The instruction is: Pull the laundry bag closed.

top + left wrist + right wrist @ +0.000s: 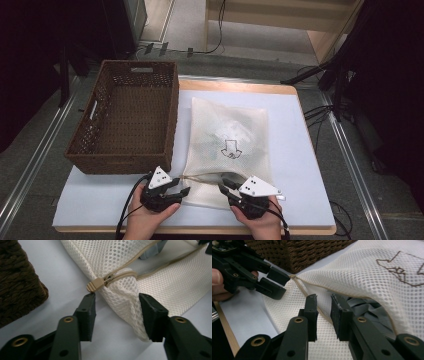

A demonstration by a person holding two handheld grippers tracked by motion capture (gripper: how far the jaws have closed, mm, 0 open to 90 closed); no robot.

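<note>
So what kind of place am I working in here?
Probably a lab or recording setup, not a home: a white-topped wooden table between metal floor rails, loose black cables on the floor, and dark stands beside it.

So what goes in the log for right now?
mesh bag: flat on table, unzipped | left gripper: open at bag's zipper corner | right gripper: jaws astride lower zipper edge, grip unclear | basket: beside the bag
</note>
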